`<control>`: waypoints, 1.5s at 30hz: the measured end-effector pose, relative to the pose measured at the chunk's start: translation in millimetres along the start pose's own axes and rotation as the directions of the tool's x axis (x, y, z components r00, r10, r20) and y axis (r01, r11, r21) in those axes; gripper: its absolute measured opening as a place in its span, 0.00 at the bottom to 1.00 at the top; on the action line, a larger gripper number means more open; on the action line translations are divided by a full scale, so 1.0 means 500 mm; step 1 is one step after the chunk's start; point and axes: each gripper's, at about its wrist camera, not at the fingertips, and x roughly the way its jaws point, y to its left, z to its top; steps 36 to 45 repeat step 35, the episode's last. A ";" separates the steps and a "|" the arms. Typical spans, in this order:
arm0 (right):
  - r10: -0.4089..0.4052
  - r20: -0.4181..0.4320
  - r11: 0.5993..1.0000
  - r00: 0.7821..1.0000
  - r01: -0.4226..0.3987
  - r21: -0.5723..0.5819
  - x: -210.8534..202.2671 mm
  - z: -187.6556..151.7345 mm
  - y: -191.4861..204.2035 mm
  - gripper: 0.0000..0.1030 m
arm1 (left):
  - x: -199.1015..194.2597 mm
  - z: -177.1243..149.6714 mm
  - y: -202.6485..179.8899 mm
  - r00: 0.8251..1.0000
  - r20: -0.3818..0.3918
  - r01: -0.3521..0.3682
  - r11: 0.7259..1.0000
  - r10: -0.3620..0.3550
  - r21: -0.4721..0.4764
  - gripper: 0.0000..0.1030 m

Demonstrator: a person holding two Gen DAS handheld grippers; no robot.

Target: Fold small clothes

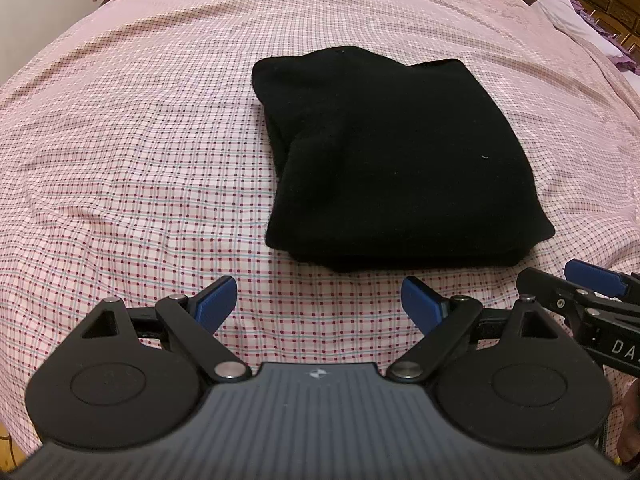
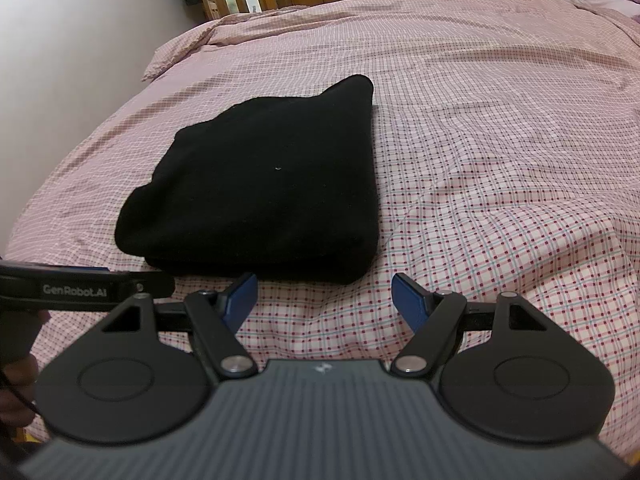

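The left gripper point(image 1: 318, 302) and right gripper point(image 2: 322, 300) both gape wide, holding nothing. The folded black garment point(image 1: 392, 160) lies just beyond their tips on the checked bedsheet point(image 1: 140, 160).

The bed point(image 1: 120, 140) (pink check) runs off every edge.

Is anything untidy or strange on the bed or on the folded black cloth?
Nothing serious. The folded black fleece garment lies flat on the pink checked bedsheet. Its far corner bulges slightly unevenly, and a tiny white speck of lint sits on top.
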 end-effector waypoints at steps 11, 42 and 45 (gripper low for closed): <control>0.000 0.002 1.000 1.000 0.000 -0.004 -0.001 0.003 0.001 0.73 | 0.000 0.000 0.001 1.000 0.001 0.001 1.000 -0.001 0.002 0.89; 0.000 0.009 1.000 1.000 0.000 -0.014 -0.003 0.008 0.004 0.73 | -0.002 0.000 -0.001 1.000 0.002 0.001 1.000 -0.001 0.002 0.89; 0.000 0.009 1.000 1.000 0.000 -0.014 -0.003 0.008 0.004 0.73 | -0.002 0.000 -0.001 1.000 0.002 0.001 1.000 -0.001 0.002 0.89</control>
